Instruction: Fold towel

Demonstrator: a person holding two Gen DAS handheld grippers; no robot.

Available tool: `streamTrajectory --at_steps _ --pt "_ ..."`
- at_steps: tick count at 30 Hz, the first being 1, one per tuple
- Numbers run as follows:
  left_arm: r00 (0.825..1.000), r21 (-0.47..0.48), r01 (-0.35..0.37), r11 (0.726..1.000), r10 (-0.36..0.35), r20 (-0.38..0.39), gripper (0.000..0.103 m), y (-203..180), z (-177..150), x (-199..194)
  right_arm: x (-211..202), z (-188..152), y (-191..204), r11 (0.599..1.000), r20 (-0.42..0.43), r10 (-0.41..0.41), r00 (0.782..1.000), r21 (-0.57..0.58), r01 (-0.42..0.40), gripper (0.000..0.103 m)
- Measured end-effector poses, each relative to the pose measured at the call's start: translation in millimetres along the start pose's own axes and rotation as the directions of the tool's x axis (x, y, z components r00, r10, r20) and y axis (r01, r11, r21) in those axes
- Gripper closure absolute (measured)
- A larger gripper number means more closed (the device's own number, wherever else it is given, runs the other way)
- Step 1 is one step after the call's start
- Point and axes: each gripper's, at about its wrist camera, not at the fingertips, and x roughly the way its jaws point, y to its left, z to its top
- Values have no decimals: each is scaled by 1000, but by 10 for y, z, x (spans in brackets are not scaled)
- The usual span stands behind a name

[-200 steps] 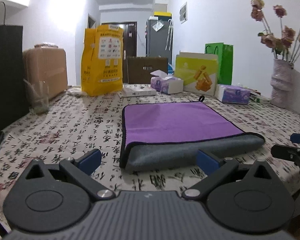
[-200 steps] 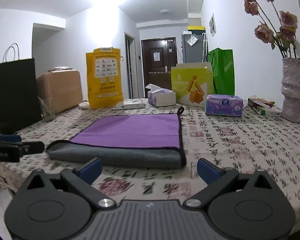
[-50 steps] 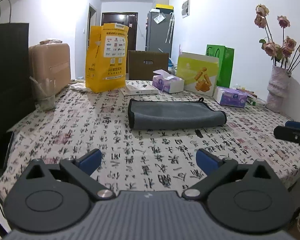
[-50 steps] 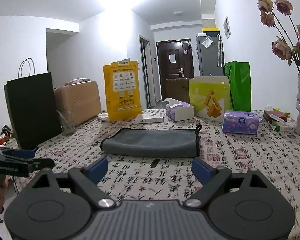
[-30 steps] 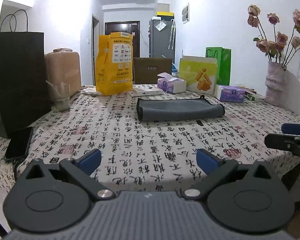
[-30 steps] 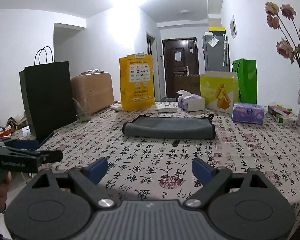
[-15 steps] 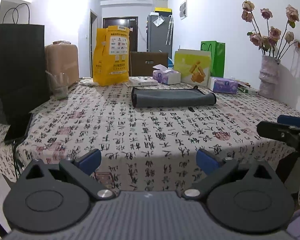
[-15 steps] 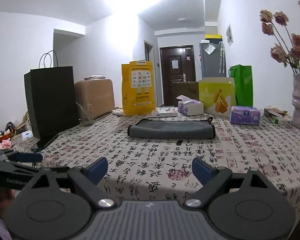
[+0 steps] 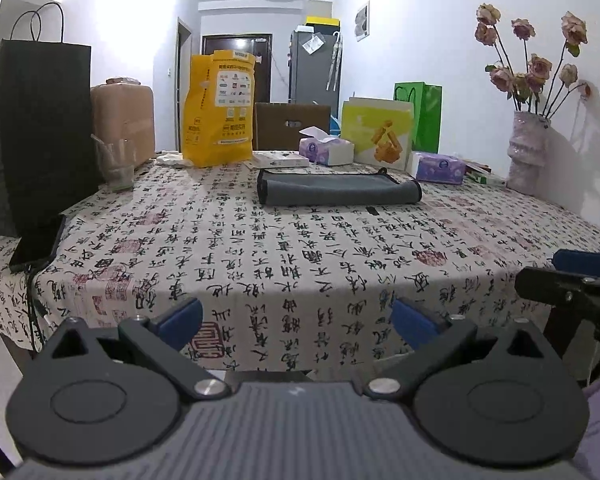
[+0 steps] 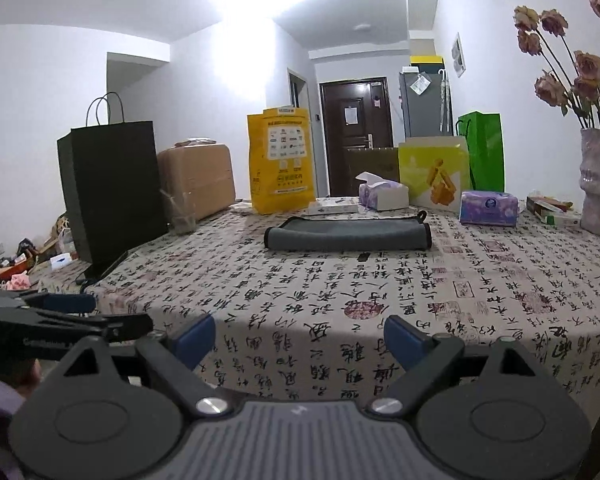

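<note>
One grey towel (image 9: 338,192) (image 10: 350,234), folded into a long narrow strip, lies flat on the table (image 9: 300,256) (image 10: 380,280) toward its far side, one small loop at its right far corner. One small dark tag-like bit (image 9: 373,210) lies on the cloth just in front of the towel, apart from it.

Two hand-held grippers, both off the near table edge, well apart from the towel. Left hand-held gripper (image 9: 296,318): fingers spread wide, nothing between the blue pads (image 9: 180,316). Right hand-held gripper (image 10: 298,338): also spread wide, holding nothing; it shows at the right edge of the left wrist view (image 9: 572,280), and the left one shows at the left edge of the right wrist view (image 10: 60,320).

Counts on the table:
- paper bags: one black bag (image 9: 32,128) at left, one yellow bag (image 9: 219,110), one green bag (image 9: 424,114)
- one yellow-green box (image 9: 378,134)
- two tissue packs: white-purple tissue box (image 9: 326,151), purple tissue pack (image 9: 440,167)
- one flat white box (image 9: 280,159) behind the towel
- one clear glass (image 9: 116,164) beside the black bag
- one phone (image 9: 38,248) with a cable at the left table edge
- one vase (image 9: 528,152) with dried roses at right, roughly seven blooms visible
- one tan suitcase-like case (image 9: 124,120) behind the glass
</note>
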Motion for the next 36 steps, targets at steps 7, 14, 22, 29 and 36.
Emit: streamTrajectory --at_steps 7,14,22,29,36 --pt "1000 -6 -10 1000 10 21 0 7 -19 -74 -72 -32 -12 1000 -1 1 1000 20 -1 12" --pt "1000 -6 1 1000 -1 22 0 48 -65 -134 -149 -66 -6 999 4 8 1000 37 -8 12" --pt "999 3 -2 1000 1 50 0 38 -102 -246 -278 -103 -37 998 3 11 1000 57 -11 12" --pt "996 8 -21 1000 20 83 0 40 -95 -316 -389 -97 -24 999 46 -13 999 46 11 13" --pt "996 4 -14 1000 14 86 0 45 -106 -355 -484 -92 -6 999 71 -21 997 52 17 13"
